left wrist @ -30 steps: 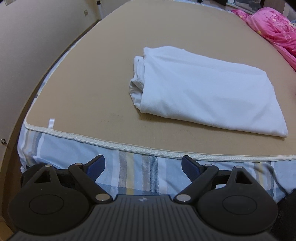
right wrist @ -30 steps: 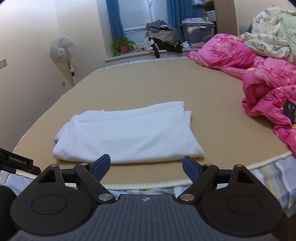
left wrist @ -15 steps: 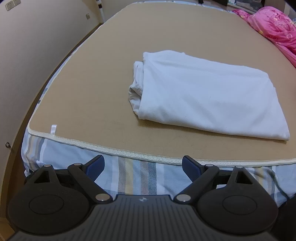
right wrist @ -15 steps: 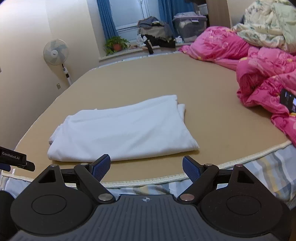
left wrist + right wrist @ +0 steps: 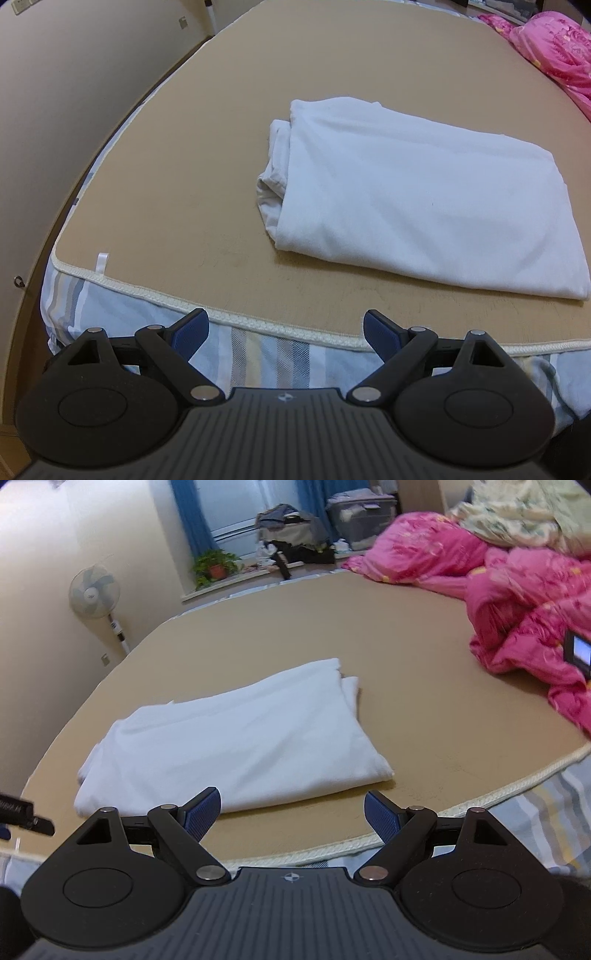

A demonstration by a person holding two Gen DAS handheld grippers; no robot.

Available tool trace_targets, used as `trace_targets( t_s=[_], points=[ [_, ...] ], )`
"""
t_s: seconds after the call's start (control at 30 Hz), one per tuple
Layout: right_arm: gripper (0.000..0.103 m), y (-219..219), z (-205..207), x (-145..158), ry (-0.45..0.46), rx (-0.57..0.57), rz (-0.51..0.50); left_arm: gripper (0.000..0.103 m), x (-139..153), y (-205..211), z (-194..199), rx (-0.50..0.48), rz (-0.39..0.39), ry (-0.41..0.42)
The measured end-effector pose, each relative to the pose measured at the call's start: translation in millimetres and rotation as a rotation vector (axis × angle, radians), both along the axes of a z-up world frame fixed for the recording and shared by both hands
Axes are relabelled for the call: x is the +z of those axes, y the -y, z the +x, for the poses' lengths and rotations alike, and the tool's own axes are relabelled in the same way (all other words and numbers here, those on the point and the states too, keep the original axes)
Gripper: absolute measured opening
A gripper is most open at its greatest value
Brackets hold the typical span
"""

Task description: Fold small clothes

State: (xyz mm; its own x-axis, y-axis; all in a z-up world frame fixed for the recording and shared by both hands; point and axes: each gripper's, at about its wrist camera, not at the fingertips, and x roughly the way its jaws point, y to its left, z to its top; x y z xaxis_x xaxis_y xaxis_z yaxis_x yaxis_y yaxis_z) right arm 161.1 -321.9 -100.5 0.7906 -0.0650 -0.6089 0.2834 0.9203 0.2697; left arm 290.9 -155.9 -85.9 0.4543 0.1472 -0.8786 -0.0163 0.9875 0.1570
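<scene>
- The folded white cloth [image 5: 424,206] lies flat on the tan mat [image 5: 192,155] covering the bed, near the mat's near edge but apart from it.
- In the left wrist view, the cloth's left end shows stacked layers; its near edge runs toward the right, ending in a corner close to the mat's corded border [image 5: 280,330].
- The left hand-held gripper [image 5: 286,330] hangs released over the near border, both blue pads spread wide, nothing between them, well short of the cloth.
- The right hand-held gripper [image 5: 291,812] is likewise released and empty; its left pad [image 5: 203,810] sits just before the cloth's near edge [image 5: 236,734], whether touching cannot be told.
- Bare mat lies left of the cloth and far beyond it.
- A pink quilt [image 5: 517,602] is heaped along the right side, well apart from the cloth.
- A striped sheet [image 5: 258,360] hangs below the border.
- A fan [image 5: 95,594] stands by the far left wall.
</scene>
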Motion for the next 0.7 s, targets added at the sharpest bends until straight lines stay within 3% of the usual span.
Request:
trace_targets(
  t_s=[0.3,0.4,0.57,0.63,0.7],
  points=[
    [0.086,68.1,27.8,-42.1,0.035,-0.184,0.136,0.094,-16.9,5.7,29.6,0.027,0.019,-0.013],
    [0.086,86.7,45.1,-59.8,0.002,-0.221,0.177,0.094,-29.0,1.3,43.9,0.061,0.022,-0.043],
    [0.086,110.9,76.5,-91.6,-0.056,-0.283,0.351,0.094,-43.4,-5.4,62.3,0.105,0.037,-0.07],
    [0.091,113.3,86.9,-101.8,-0.072,-0.307,0.408,0.094,-47.0,-5.5,66.8,0.102,0.057,-0.07],
    [0.095,107.5,94.3,-104.3,-0.053,-0.311,0.402,0.094,-49.3,-6.6,69.3,0.099,0.062,-0.067]
  ],
)
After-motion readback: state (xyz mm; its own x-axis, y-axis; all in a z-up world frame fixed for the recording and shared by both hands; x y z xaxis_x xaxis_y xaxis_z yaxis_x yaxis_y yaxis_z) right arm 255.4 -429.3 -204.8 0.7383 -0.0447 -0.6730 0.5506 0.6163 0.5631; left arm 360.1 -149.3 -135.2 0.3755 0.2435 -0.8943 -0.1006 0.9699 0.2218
